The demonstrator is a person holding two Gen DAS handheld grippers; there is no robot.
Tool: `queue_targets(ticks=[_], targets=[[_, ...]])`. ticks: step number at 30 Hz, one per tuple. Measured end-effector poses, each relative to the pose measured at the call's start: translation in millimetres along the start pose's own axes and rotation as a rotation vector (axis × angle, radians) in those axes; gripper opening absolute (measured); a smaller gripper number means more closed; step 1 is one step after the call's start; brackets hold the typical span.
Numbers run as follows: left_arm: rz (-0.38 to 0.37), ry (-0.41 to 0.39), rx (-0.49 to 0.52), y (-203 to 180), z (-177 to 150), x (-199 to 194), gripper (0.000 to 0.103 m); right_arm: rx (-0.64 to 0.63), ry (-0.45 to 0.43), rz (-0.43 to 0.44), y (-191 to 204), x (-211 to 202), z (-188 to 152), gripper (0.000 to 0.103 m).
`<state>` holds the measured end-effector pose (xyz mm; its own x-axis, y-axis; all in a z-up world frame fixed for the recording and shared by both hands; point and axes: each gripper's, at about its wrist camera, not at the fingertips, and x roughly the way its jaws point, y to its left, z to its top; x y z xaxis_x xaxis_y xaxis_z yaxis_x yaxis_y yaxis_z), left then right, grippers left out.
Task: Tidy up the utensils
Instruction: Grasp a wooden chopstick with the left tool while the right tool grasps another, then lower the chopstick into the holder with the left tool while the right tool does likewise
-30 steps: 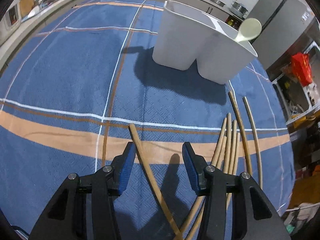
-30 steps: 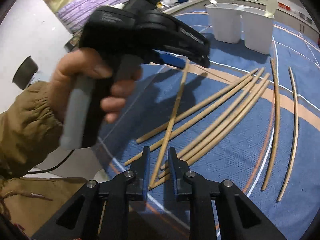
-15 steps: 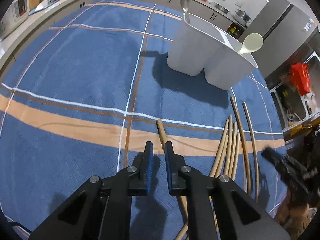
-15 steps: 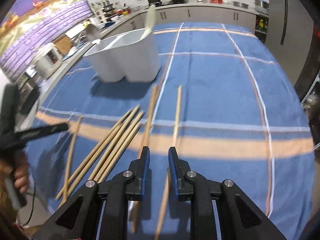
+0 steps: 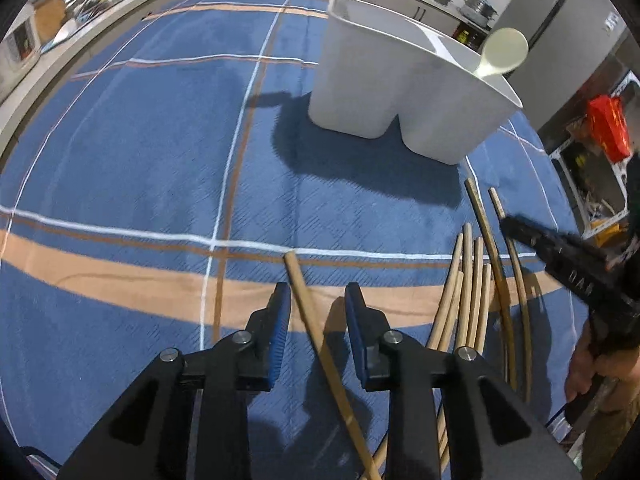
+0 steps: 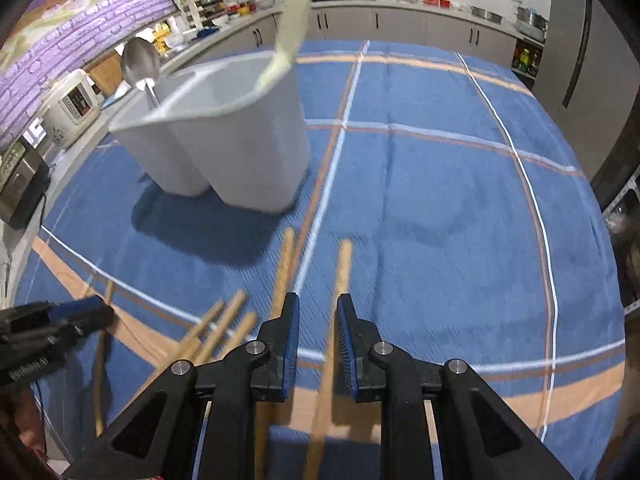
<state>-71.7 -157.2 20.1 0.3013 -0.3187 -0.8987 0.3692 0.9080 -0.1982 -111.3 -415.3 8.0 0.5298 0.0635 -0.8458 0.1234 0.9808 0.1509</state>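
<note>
On the blue plaid tabletop (image 5: 140,152), the left gripper (image 5: 316,304), jaws just reopened and apart, straddles one chopstick (image 5: 316,332) untouched, while the right gripper (image 6: 317,312), jaws narrowly apart, straddles another chopstick (image 6: 340,276), both near the white holder (image 6: 240,140) farther back.

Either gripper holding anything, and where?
Nothing is held. The left gripper, jaws just opened, straddles a loose chopstick near its end; the right gripper straddles a second chopstick, ungripped.
</note>
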Motion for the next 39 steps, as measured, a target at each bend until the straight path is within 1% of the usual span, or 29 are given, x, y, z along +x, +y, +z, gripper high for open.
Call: queue_targets(ticks=[2, 4, 6, 8, 13, 18, 20, 21, 24, 26, 27, 28, 30, 34, 39], targets=[[0.005, -0.004, 0.019, -5, 1, 2, 0.022, -0.009, -0.015, 0.019, 3, -2, 7, 0.02], [0.012, -0.007, 0.032, -8, 2, 3, 0.008, -0.018, -0.003, 0.048, 7, 1, 13, 0.02], [-0.002, -0.002, 0.027, -7, 4, 4, 0.007, -0.027, 0.018, 0.073, 10, 7, 20, 0.02], [-0.012, 0.001, 0.02, -4, 4, 4, 0.007, -0.038, 0.044, 0.072, 13, 17, 26, 0.02], [-0.031, 0.01, 0.021, -3, 8, 4, 0.007, -0.081, 0.113, 0.002, 24, 36, 38, 0.02], [-0.027, 0.01, 0.041, -7, 10, 5, 0.007, -0.121, 0.136, -0.089, 42, 44, 47, 0.02], [-0.026, 0.009, 0.054, -9, 11, 6, 0.007, -0.111, 0.136, -0.106, 45, 44, 46, 0.016], [-0.026, 0.008, 0.063, -11, 12, 6, 0.007, -0.1, 0.131, -0.105, 45, 43, 44, 0.009], [-0.035, -0.003, 0.072, -13, 11, 7, 0.007, -0.08, 0.106, -0.099, 50, 43, 43, 0.008], [-0.04, -0.003, 0.07, -13, 12, 7, 0.006, -0.049, 0.097, -0.061, 44, 42, 43, 0.007], [-0.055, 0.004, 0.055, -13, 13, 8, 0.005, -0.017, 0.085, -0.035, 38, 37, 42, 0.007], [-0.064, 0.0, 0.043, -16, 15, 8, 0.005, 0.012, 0.057, -0.024, 34, 29, 40, 0.007], [-0.081, -0.039, 0.023, -12, 11, -4, 0.005, 0.04, 0.004, 0.004, 25, 12, 38, 0.007], [-0.114, -0.098, -0.004, -10, 6, -32, 0.005, 0.048, -0.119, 0.01, 22, -36, 27, 0.007], [-0.11, -0.202, 0.022, -14, -7, -76, 0.005, 0.062, -0.234, 0.022, 25, -88, 4, 0.007]])
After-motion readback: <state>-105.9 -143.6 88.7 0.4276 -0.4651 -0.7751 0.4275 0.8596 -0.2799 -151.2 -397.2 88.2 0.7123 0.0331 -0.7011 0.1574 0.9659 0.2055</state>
